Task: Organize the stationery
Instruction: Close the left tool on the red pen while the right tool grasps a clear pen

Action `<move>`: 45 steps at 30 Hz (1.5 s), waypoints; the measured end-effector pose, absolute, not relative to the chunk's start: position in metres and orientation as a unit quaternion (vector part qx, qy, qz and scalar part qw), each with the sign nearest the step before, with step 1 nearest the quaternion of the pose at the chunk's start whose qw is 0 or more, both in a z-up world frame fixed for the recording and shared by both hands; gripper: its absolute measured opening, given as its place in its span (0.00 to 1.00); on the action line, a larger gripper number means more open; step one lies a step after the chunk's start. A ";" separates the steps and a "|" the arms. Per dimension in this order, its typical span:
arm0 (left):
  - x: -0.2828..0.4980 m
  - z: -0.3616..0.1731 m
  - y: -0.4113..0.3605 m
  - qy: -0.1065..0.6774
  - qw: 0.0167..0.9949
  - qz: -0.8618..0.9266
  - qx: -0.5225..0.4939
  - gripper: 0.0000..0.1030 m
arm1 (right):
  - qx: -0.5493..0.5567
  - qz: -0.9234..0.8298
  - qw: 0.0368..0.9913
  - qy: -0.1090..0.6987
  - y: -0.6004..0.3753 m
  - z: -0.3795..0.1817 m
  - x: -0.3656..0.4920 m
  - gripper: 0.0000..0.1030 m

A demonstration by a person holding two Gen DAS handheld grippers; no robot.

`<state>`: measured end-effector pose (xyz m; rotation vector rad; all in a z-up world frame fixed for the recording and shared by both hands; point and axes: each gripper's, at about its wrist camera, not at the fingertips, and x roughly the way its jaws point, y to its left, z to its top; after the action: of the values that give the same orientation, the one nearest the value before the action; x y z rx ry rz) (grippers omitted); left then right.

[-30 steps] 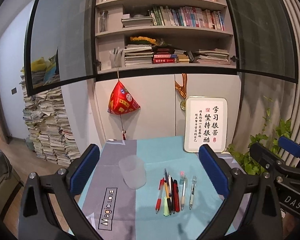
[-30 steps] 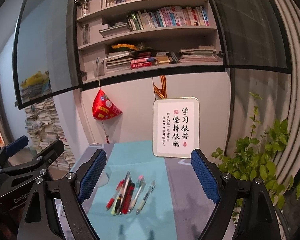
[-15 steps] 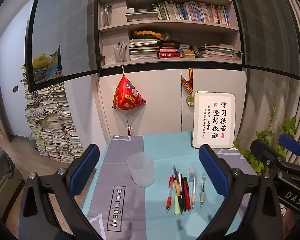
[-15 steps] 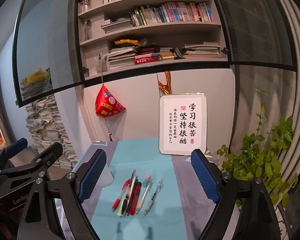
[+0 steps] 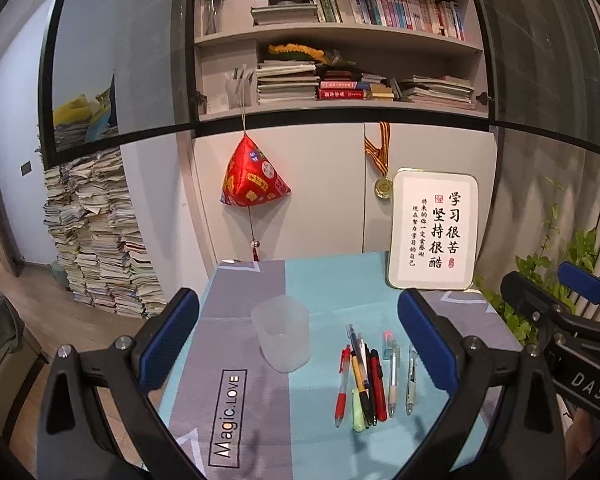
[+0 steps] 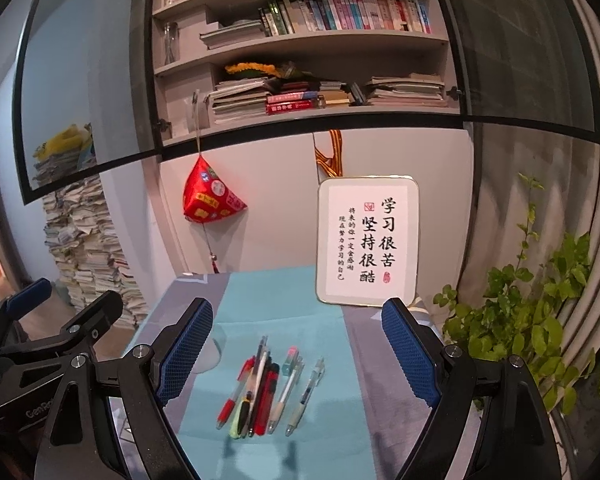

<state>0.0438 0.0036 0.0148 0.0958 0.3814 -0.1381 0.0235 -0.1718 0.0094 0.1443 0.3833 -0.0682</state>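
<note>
Several pens (image 5: 366, 380) lie side by side on a teal and grey table mat (image 5: 320, 284). A frosted plastic cup (image 5: 281, 338) stands upright just left of them. My left gripper (image 5: 300, 344) is open and empty, above the table's near side, framing the cup and pens. My right gripper (image 6: 298, 354) is open and empty, held above the pens (image 6: 266, 388). The cup (image 6: 214, 354) is mostly hidden behind the right gripper's left finger. Each gripper shows at the edge of the other's view.
A framed calligraphy sign (image 5: 434, 232) leans against the cabinet at the back right of the table. A red pyramid ornament (image 5: 252, 182) hangs from the shelf. A green plant (image 6: 536, 296) stands right of the table. Stacked papers (image 5: 96, 232) stand on the floor to the left.
Both views have tilted downward and drawn slightly back, so the table, cup and pens sit higher in frame. Both grippers stay open. Nothing on the table has moved.
</note>
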 end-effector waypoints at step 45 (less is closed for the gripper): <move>0.139 -0.153 -0.005 0.450 0.881 -0.121 0.084 0.76 | 0.101 -0.019 0.885 0.454 -0.182 -0.142 0.142 0.46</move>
<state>0.1386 -0.0052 -0.1529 0.1759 0.9365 -0.2529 0.1418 -0.1818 -0.1416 0.2110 0.9448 -0.0401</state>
